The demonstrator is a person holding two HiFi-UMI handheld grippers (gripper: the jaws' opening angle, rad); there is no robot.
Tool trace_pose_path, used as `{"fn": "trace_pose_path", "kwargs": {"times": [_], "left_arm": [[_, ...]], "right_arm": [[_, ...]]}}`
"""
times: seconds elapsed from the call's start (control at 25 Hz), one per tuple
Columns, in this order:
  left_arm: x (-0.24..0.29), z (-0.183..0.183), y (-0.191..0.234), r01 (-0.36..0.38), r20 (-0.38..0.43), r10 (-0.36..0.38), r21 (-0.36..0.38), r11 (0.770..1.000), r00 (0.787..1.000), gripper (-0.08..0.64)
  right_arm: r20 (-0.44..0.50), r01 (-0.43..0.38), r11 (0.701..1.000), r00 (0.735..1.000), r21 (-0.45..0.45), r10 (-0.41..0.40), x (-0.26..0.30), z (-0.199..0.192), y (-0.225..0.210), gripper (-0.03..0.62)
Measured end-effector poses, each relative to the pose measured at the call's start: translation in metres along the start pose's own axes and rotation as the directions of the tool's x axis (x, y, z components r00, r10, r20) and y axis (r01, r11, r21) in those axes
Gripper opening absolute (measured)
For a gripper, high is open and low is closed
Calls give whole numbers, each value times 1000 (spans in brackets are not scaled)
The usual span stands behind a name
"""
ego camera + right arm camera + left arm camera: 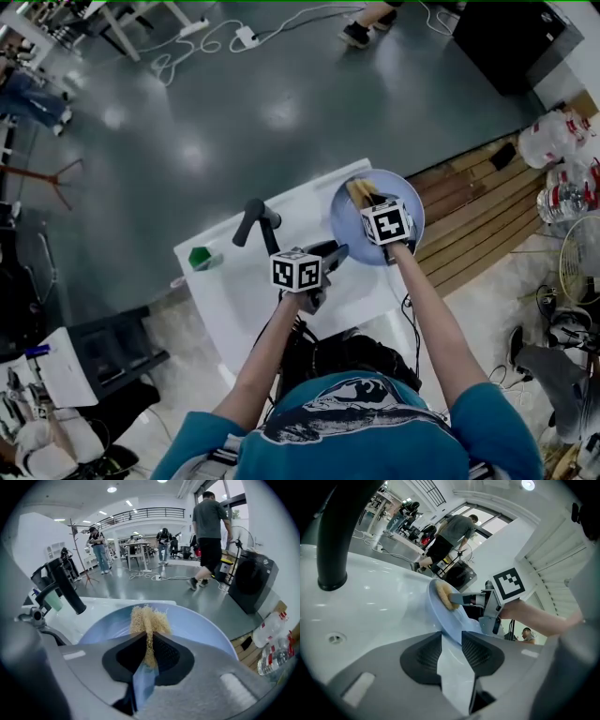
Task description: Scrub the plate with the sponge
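A pale blue plate (349, 223) is held tilted over the right end of a white sink (234, 300). My left gripper (336, 251) is shut on its near rim. In the left gripper view the plate's edge (440, 616) runs between the dark pads (427, 656) of the left gripper (451, 641). My right gripper (367, 199) is shut on a tan fibrous sponge (359, 191) and presses it against the plate's face. The right gripper view shows the sponge (149, 619) sticking out of the right gripper (150, 644) onto the plate (201, 625).
A black faucet (253, 221) rises at the sink's back left, with a green bottle (200, 257) beside it. Wooden planks (478, 211) and plastic bottles (562, 159) lie to the right. A person (208, 531) walks on the grey floor near a black cabinet (253, 585).
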State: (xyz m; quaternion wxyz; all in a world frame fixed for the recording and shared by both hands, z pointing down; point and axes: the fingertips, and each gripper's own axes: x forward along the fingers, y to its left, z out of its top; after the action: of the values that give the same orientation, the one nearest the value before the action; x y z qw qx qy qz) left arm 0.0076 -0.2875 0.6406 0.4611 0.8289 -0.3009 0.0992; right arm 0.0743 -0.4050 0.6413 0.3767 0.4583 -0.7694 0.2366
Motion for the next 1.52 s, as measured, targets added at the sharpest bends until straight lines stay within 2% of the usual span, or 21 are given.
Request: {"fn": "trace_pose_path", "kwargs": {"times": [0.12, 0.24, 0.36, 0.52, 0.6, 0.68, 0.76, 0.84, 1.0, 1.12, 1.32, 1.52], "left_arm": [[-2, 0, 4, -30, -3, 30, 12, 999, 1000, 147], [-2, -1, 4, -42, -7, 42, 17, 999, 999, 149], [-2, -3, 4, -55, -12, 55, 20, 998, 998, 150], [-2, -7, 3, -56, -26, 56, 26, 998, 998, 153], [-2, -8, 3, -57, -22, 57, 17, 998, 998, 153], [-5, -7, 5, -63, -5, 63, -7, 998, 998, 152], [-4, -4, 3, -43, 23, 44, -32, 999, 999, 145], [-4, -2, 2, -35, 34, 36, -37, 999, 999, 143], [-7, -3, 3, -57, 30, 58, -29, 998, 998, 141], [-10, -6, 2, -57, 27, 58, -41, 998, 998, 140], [-13, -10, 4, -62, 27, 63, -49, 997, 998, 138], [-13, -6, 3, -47, 47, 50, -65, 997, 998, 131]], "right_arm": [[-25, -86, 992, 996, -88, 84, 0, -4, 34, 40], [-58, -171, 979, 985, -116, 165, -5, -14, 64, 38], [-88, -277, 960, 958, -39, 273, -11, -28, 86, 37], [-89, -403, 906, 905, 126, 415, -15, -42, 102, 34], [-74, -427, 892, 895, 150, 441, -17, -43, 103, 34], [-58, -430, 890, 895, 149, 442, -19, -40, 100, 35], [-41, -416, 898, 904, 141, 425, -23, -36, 94, 35], [-29, -376, 920, 924, 116, 381, -28, -31, 80, 35], [9, -244, 969, 970, 41, 244, -38, -15, 31, 37], [41, -148, 987, 988, 64, 146, -41, -9, -11, 37], [8, -23, 998, 1000, 55, 23, -33, -9, -57, 38], [-70, 60, 994, 995, -89, -67, -18, -19, -65, 40]]}}
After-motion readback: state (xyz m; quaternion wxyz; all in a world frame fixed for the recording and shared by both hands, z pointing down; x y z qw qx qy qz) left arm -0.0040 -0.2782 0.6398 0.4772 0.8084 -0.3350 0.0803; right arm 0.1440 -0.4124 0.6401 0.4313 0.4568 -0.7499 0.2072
